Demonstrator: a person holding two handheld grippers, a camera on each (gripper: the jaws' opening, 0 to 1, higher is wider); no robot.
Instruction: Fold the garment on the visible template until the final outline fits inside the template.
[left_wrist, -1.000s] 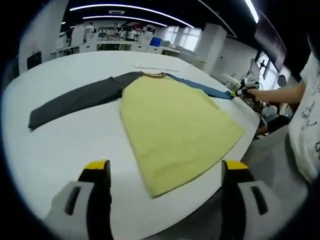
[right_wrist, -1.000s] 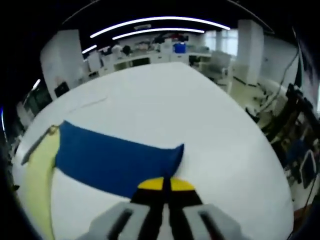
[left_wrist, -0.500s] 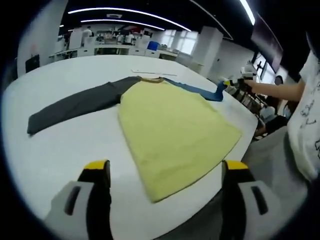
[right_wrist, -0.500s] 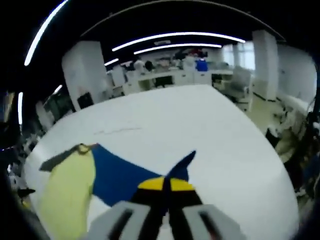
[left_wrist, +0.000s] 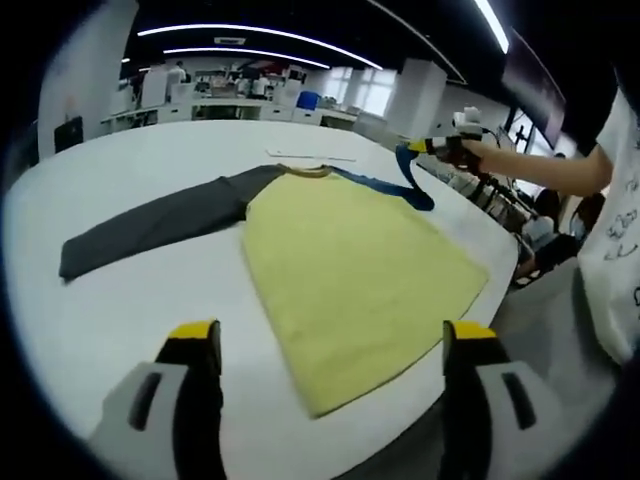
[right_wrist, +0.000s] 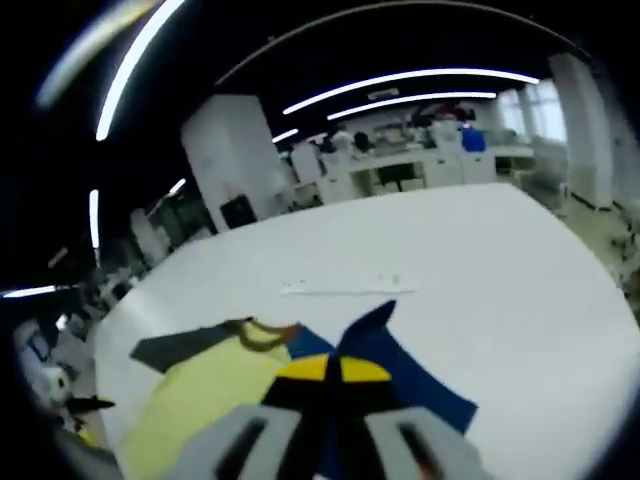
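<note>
Pinched together on the cuff of the blue sleeve (right_wrist: 400, 365), the jaws of the right gripper (right_wrist: 332, 372) hold it lifted off the white table (right_wrist: 480, 250), the cloth draping down from the yellow tips. From the left gripper view, that gripper (left_wrist: 432, 146) is held above the table's far right side, the blue sleeve (left_wrist: 405, 180) rising to it. The left gripper (left_wrist: 332, 345) has its jaws wide apart, holding nothing, over the near table edge. Beyond them the garment (left_wrist: 350, 265) lies flat, its yellow body spread and its dark grey sleeve (left_wrist: 150, 225) stretched out left.
</note>
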